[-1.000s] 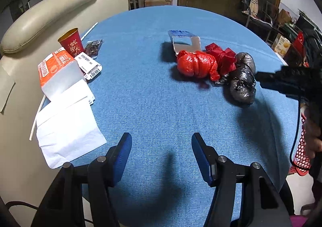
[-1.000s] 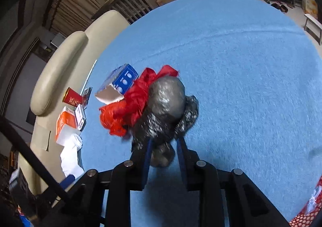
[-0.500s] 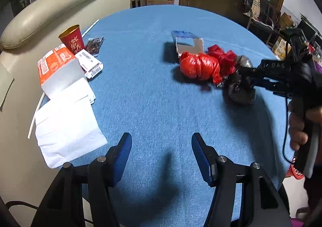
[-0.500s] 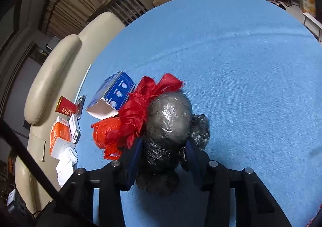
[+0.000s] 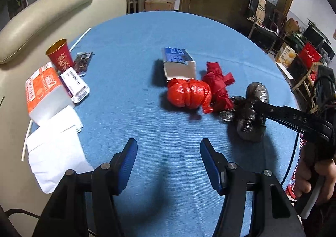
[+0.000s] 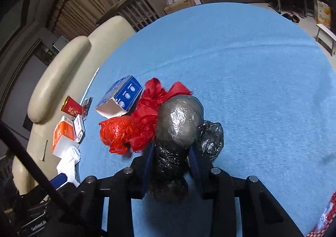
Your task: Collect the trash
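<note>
A knotted black trash bag (image 6: 178, 123) lies on the blue round table (image 6: 252, 69). My right gripper (image 6: 171, 150) has the bag's crumpled neck between its pads, and its jaws are closing on it. In the left wrist view the same black bag (image 5: 252, 115) sits at the right, with the right gripper (image 5: 257, 108) reaching in from a person's hand. Two red bags (image 5: 189, 94) and an open blue box (image 5: 177, 62) lie just left of it. My left gripper (image 5: 168, 146) hovers open over bare cloth, with nothing between its fingers.
At the table's left edge stand a red cup (image 5: 61, 56), an orange carton (image 5: 46, 94), a barcoded packet (image 5: 75, 85) and white napkins (image 5: 54, 148). A cream sofa (image 5: 42, 18) is behind them. Chairs and boxes crowd the floor at the right.
The right gripper came in from the right, widened around the black bag's neck and closed on it. The bag now sits slightly apart from the red bags. The left gripper drew back a little.
</note>
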Demonstrator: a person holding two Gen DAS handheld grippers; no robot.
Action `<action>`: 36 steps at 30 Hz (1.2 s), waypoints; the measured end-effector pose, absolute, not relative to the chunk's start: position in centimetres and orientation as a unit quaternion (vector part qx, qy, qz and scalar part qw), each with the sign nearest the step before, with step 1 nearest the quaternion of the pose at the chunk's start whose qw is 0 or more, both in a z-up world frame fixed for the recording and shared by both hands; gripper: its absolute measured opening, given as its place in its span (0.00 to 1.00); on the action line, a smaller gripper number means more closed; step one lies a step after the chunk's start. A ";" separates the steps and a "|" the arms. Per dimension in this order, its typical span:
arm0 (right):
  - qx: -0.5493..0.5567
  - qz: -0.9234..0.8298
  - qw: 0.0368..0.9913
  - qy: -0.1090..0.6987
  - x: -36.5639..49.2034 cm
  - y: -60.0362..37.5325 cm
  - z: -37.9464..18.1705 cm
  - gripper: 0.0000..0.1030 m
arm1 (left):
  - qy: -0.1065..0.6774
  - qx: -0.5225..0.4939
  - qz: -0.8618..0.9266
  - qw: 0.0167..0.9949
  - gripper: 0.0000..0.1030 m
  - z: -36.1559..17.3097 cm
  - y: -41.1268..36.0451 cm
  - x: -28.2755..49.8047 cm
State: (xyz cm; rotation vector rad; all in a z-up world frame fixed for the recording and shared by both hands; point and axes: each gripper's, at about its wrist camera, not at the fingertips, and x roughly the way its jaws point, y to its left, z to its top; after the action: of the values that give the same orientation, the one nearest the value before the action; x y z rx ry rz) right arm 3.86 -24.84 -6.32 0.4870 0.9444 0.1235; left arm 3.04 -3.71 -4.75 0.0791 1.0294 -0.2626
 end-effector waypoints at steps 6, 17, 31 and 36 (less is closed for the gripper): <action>0.242 0.060 0.857 0.452 2.2 -26.4 -6.1 0.35 | 0.500 0.043 -0.133 0.855 0.61 -5.3 -4.7 2.9; 0.264 0.061 0.846 0.459 -0.2 -28.7 -6.9 0.35 | 0.506 0.029 -0.120 0.854 0.61 -5.0 -5.4 5.8; 0.271 0.060 0.839 0.467 -0.8 -29.1 -7.8 0.35 | 0.537 -0.008 -0.109 0.837 0.62 -5.9 -8.6 12.6; 0.265 0.059 0.841 0.468 -0.8 -29.0 -7.9 0.35 | 0.561 -0.041 -0.103 0.821 0.62 -7.3 -8.8 14.0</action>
State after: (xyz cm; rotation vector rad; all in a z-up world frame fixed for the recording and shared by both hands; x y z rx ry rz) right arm -0.84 -29.02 -7.88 0.5607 0.9896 0.1246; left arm 14.04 -8.82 -7.26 -0.0882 1.1939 -0.2190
